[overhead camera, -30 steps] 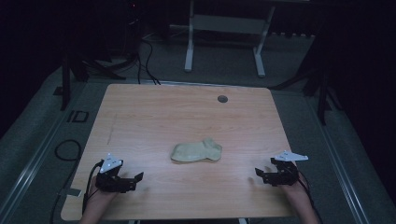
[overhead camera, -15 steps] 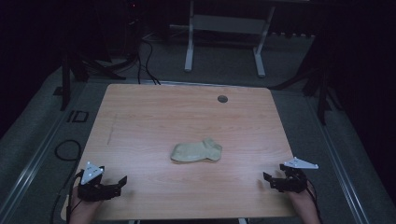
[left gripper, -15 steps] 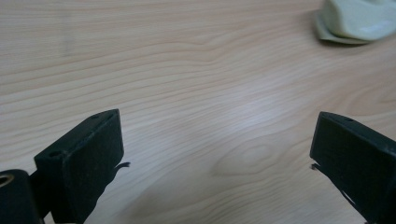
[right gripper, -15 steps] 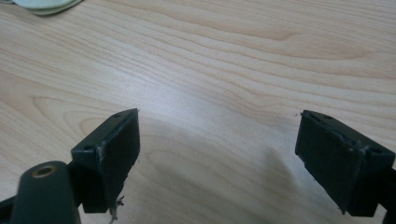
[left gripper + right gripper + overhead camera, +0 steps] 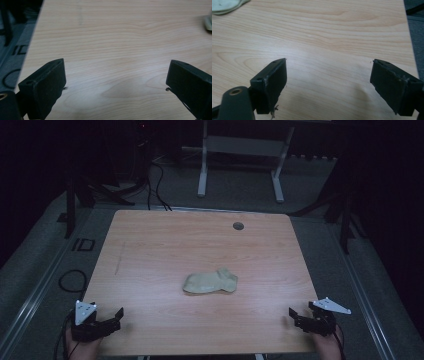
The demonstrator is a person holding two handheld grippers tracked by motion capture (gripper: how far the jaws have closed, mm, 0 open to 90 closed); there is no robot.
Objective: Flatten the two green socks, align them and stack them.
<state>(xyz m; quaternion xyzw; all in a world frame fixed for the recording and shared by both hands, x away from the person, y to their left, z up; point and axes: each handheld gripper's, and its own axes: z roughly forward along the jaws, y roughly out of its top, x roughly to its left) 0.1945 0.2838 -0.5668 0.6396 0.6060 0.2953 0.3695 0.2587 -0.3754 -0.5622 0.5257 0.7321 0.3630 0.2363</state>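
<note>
Jaws spread wide on left gripper (image 5: 118,316) and right gripper (image 5: 295,316), near table (image 5: 165,250) corners, pale sock (image 5: 210,281) between

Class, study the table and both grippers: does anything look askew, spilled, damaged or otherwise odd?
Little stands out. The pale sock lies crumpled mid-table rather than flat, and frayed threads hang from one jaw of the right gripper. The left gripper is open over bare wood. Nothing is spilled.

Left gripper (image 5: 116,317) at table (image 5: 150,245) near-left corner, jaws wide apart; right gripper (image 5: 296,316) at near-right corner, jaws likewise spread.
</note>
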